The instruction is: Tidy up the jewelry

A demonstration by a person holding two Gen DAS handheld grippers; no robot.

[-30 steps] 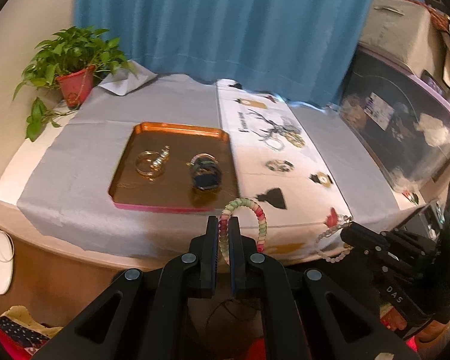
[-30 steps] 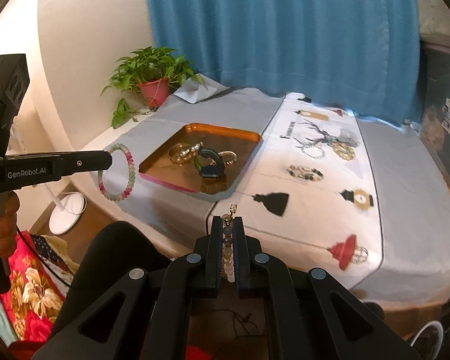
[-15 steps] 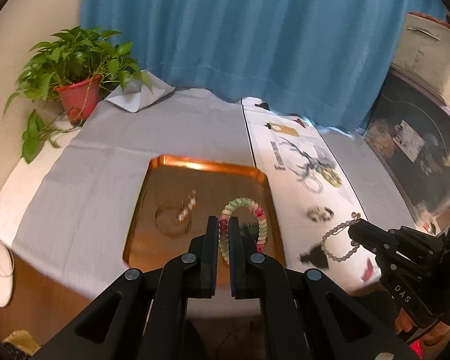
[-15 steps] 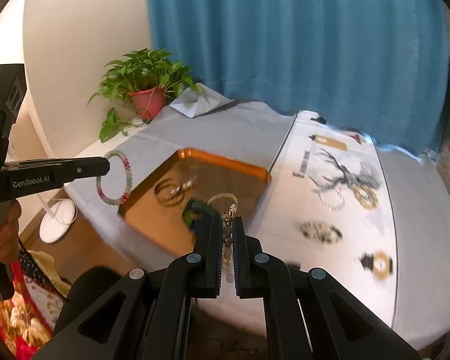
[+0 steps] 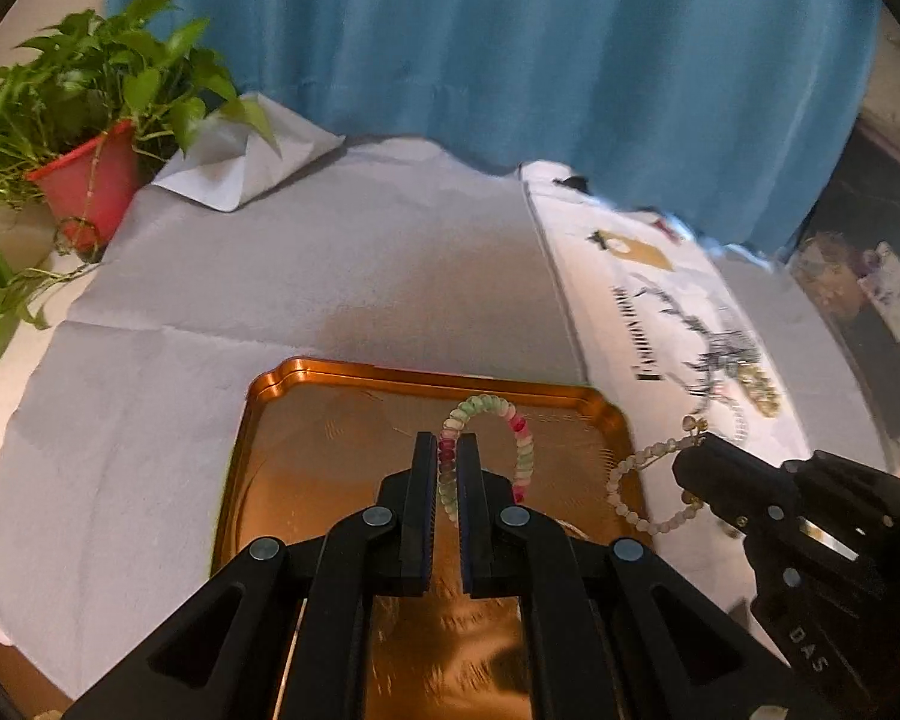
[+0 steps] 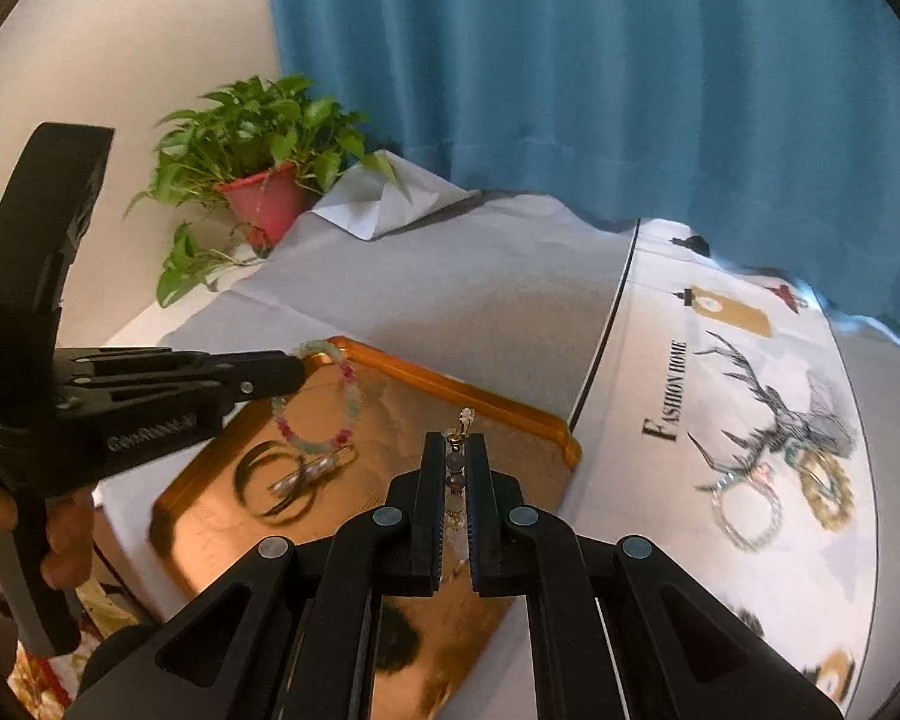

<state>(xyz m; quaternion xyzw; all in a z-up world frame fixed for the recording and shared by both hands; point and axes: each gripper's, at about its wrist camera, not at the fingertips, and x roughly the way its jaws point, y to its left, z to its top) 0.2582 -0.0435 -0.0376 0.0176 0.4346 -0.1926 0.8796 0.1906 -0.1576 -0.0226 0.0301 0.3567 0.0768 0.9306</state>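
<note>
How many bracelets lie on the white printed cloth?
2: a pale beaded bracelet and a gold bracelet, side by side at the deer print. Others may be hidden behind the right tool.

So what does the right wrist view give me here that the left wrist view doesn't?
Only the right wrist view shows the gold bangles lying in the tray, the hand holding the left gripper, and the green-and-gold bracelets on the white printed cloth clearly.

Only the left wrist view shows the pale beaded bracelet as a full loop hanging from the right gripper.

Both show the copper tray, the pink-and-green bracelet clamped in the left gripper, the potted plant and the blue curtain.
</note>
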